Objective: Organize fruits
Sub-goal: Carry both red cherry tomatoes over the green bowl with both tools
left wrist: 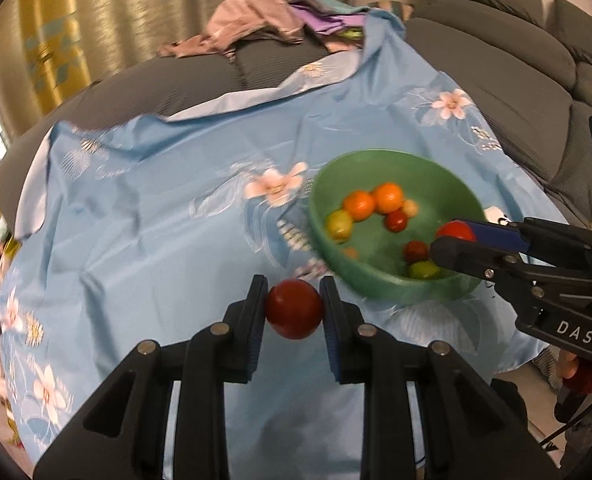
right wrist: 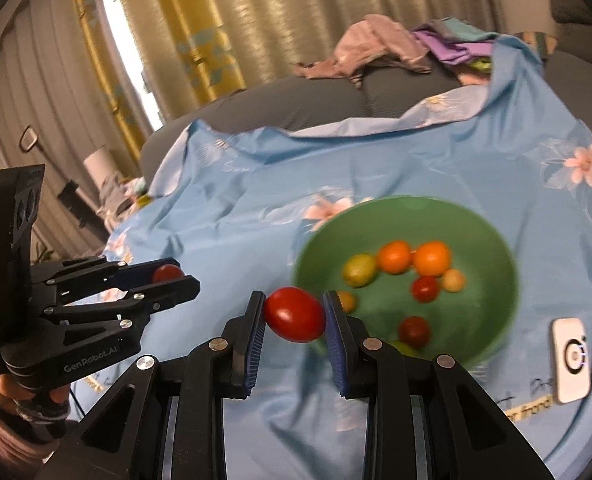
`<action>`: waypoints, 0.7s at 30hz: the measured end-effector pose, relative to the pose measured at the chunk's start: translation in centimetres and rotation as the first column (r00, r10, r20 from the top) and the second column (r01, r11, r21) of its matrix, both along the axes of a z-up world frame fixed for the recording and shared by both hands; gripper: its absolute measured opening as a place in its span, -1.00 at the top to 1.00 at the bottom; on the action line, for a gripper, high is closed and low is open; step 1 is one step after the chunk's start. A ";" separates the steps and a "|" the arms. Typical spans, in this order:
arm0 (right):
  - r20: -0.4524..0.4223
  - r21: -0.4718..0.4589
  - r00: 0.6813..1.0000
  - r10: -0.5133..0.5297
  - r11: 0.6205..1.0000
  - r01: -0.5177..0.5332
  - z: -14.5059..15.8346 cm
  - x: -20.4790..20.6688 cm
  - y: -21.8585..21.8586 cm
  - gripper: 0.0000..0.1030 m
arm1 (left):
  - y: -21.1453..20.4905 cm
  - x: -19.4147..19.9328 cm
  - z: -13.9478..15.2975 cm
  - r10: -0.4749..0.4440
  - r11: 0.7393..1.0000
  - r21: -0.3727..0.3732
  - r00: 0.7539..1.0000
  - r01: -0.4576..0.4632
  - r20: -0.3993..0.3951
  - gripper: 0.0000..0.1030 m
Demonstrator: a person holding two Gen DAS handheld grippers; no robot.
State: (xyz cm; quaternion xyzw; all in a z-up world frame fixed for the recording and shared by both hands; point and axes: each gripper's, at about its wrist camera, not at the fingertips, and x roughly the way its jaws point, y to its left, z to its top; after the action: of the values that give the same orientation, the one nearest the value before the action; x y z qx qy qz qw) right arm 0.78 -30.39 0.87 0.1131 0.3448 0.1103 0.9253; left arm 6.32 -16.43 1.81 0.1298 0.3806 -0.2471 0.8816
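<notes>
1. While both hover over the blue floral cloth (left wrist: 143, 220), the left gripper (left wrist: 293, 308) is clamped on a dark red tomato (left wrist: 293, 309); the right gripper (right wrist: 293, 314) pinches a brighter red tomato (right wrist: 294, 315)
2. green bowl (right wrist: 492, 240) sits on the cloth just beyond; oranges and more tomatoes inside

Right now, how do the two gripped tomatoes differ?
The left gripper holds a round, darker red tomatoish fruit; the right gripper holds an oval, brighter red tomato, tilted between the pads. Both are clamped at their sides, lifted near the green bowl.
</notes>
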 end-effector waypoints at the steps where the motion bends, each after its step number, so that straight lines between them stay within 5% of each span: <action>1: 0.002 0.002 1.000 -0.015 1.000 0.015 0.0 -0.1 -0.6 0.40 | -0.4 0.0 0.1 -0.010 1.000 0.002 1.000 0.010 0.002 0.49; 21: -0.032 0.025 0.991 -0.130 0.991 0.131 -1.8 0.1 -6.3 0.40 | -8.1 2.5 -2.0 -0.144 0.985 0.086 0.989 0.146 -0.040 0.49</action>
State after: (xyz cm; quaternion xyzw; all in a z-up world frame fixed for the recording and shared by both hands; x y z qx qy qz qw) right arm 0.91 -36.74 -0.93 0.1494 0.3492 0.0524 0.9236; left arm 8.80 -24.55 -0.16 0.1920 0.3953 -0.2956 0.8482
